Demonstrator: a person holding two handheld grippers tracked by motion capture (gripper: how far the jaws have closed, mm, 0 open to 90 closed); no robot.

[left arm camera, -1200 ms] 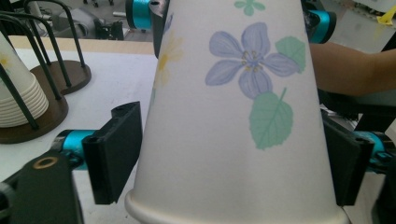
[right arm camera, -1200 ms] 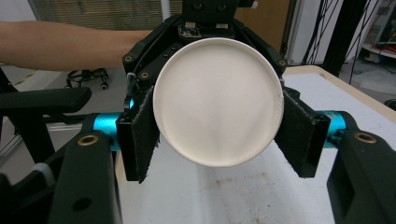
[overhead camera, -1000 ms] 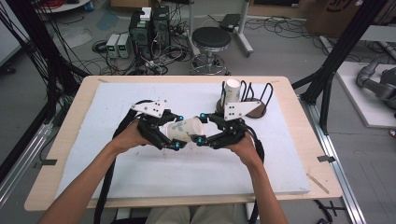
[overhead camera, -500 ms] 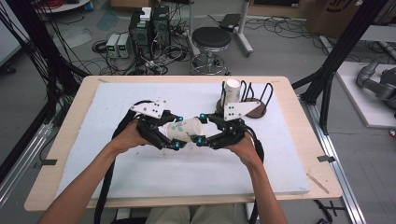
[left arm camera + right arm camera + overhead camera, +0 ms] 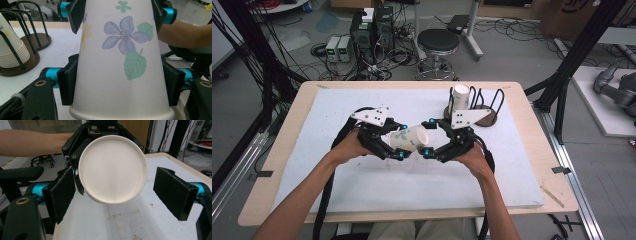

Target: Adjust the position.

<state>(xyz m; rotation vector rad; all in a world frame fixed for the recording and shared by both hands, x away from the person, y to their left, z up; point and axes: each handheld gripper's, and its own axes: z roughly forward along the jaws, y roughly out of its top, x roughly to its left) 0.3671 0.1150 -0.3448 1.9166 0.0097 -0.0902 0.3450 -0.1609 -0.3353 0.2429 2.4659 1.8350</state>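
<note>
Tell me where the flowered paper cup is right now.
In the high view, the cup lies sideways mid-table, clamped in the left gripper, its base facing the open right gripper.

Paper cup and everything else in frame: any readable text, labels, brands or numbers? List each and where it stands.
No readable text in any view.
White paper cup held by the left gripper: printed purple flower and green leaves, no words.
Stacked white paper cups in the black wire holder: small coloured print, too blurred to read.
Brown cardboard box on the floor: dark marking, cut off, unreadable.

Left gripper [image 5: 396, 146] grips paper cup [image 5: 409, 138] facing right gripper [image 5: 428, 137].
</note>
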